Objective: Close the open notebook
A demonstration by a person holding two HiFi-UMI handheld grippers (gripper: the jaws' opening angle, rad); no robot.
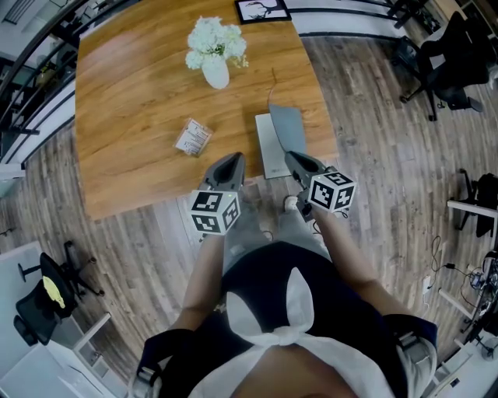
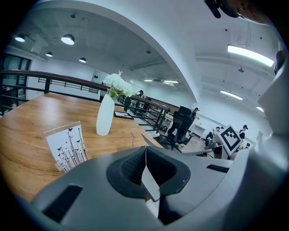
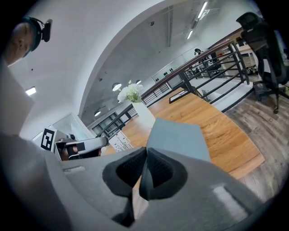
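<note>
The notebook (image 1: 271, 148) lies open near the front right edge of the wooden table (image 1: 132, 101). Its white page lies flat and its grey cover (image 1: 286, 124) stands raised. In the right gripper view the grey cover (image 3: 178, 137) rises just beyond the jaws. My right gripper (image 1: 298, 162) is at the notebook's near right corner, jaws shut with nothing between them (image 3: 145, 164). My left gripper (image 1: 229, 165) hovers over the table's front edge, left of the notebook, apart from it. Its jaws also meet with nothing held (image 2: 145, 155).
A white vase of flowers (image 1: 215, 54) stands at the back of the table, and a small printed card (image 1: 193, 137) stands left of the notebook. A framed picture (image 1: 262, 9) lies at the far edge. Office chairs (image 1: 443, 54) stand on the floor to the right.
</note>
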